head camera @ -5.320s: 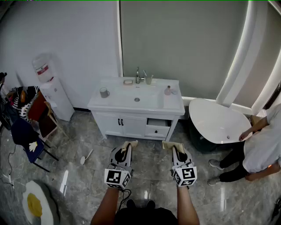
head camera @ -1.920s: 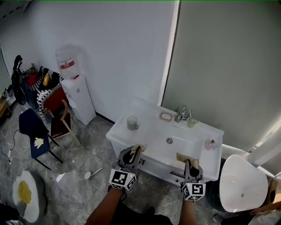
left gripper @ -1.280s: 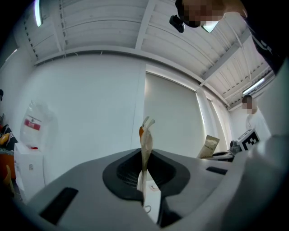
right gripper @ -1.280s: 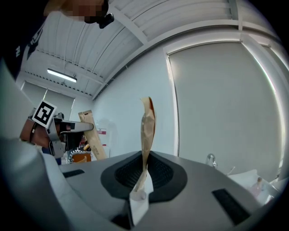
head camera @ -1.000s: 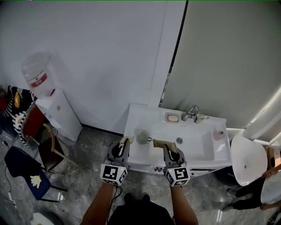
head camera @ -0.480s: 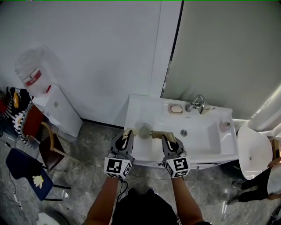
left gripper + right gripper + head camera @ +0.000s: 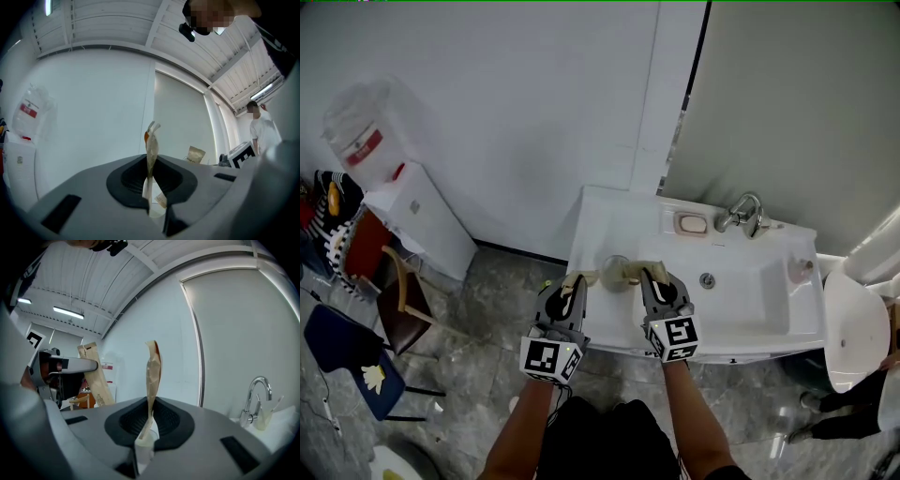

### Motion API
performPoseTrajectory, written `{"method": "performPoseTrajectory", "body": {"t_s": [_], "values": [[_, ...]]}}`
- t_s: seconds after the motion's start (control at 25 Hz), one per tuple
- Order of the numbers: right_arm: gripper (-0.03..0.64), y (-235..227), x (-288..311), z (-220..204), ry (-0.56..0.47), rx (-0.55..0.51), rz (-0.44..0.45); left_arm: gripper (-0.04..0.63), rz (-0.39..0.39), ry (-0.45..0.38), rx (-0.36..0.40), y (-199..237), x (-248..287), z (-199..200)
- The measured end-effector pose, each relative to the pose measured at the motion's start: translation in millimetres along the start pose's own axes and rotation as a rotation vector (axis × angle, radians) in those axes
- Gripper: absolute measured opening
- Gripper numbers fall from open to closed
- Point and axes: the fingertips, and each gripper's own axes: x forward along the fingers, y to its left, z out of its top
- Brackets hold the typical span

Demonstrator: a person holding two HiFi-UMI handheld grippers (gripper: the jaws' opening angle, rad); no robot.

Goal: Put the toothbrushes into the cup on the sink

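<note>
Left claw (image 7: 150, 188) clamping wrapped toothbrush (image 7: 152, 154), white wall (image 7: 93, 117)

Wrapped toothbrush (image 7: 630, 273) hides part of the cup (image 7: 614, 263)

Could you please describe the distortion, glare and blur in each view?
Head view: fisheye bends the wall lines; the sink is sharp. Left gripper view: heavy barrel distortion, dark corners, a mosaic patch at top. Right gripper view: same curving; ceiling lights bright, the faucet crisp.
</note>
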Motion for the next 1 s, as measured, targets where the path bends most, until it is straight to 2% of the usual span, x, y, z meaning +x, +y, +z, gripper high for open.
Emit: {"method": "performPoseTrajectory", "body": {"t_s": [0.12,0.4,0.68,0.72,0.8,0.84,1.0], "values": [[0.048,-2,15,-17,0.023,0.015,0.0,0.049,0.016,-0.002,-0.009,10,-2,-6],[0.049,4,43,-58,0.148,0.048,0.042,0.048,0.018,-0.001,-0.009,16,2,-6],[0.052,5,45,-64,0.121,0.06,0.076,0.048,0.024,0.004,-0.017,20,7,-11],[0.06,5,45,-63,0.119,0.066,0.084,0.048,0.025,0.003,-0.018,19,8,-11],[0.166,5,46,-63,0.123,0.079,0.097,0.049,0.027,0.003,-0.019,19,9,-10],[0.196,5,45,-61,0.118,0.084,0.098,0.048,0.027,0.004,-0.018,18,10,-10],[0.198,-1,33,-45,0.053,0.097,0.071,0.049,0.027,0.005,-0.02,18,14,-10]]}}
